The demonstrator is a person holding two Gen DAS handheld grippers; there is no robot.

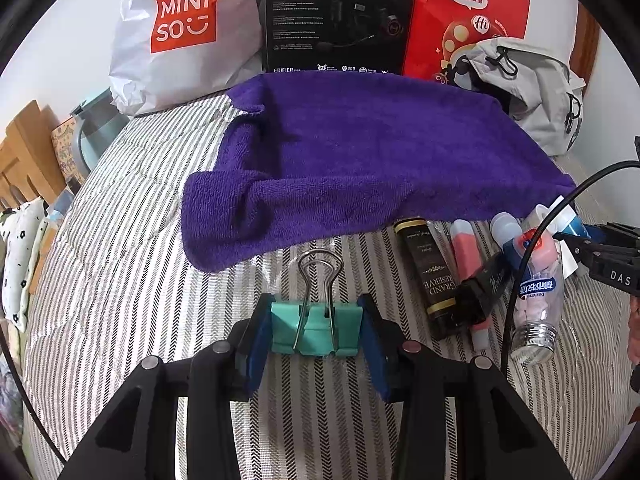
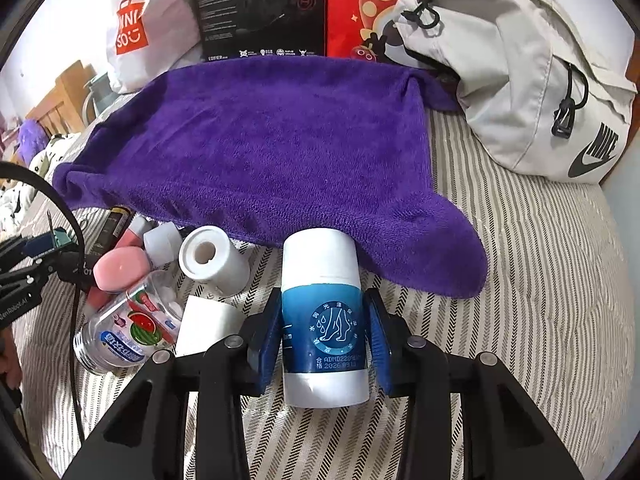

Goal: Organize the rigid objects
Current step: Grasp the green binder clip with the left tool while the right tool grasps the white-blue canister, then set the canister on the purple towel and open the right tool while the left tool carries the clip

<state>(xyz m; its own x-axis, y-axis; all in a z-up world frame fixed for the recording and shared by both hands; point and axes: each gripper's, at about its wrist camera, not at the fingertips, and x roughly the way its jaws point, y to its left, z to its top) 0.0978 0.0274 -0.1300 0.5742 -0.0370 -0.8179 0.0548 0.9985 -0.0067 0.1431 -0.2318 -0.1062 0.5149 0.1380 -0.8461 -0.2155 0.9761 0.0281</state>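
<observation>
Pointing away toward the towel [image 2: 256,148], bottle [image 2: 324,320] lengthwise within right tongs [image 2: 325,340] clenched; left tongs [image 1: 316,330] pinching clip [image 1: 316,330], handles forward.

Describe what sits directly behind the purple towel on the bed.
Behind the purple towel stand a white Miniso bag, a black Edifier box and a red bag. The towel hides their bases; a grey Nike backpack sits behind its right corner.

Red bag [image 2: 352,8] top cropped
</observation>
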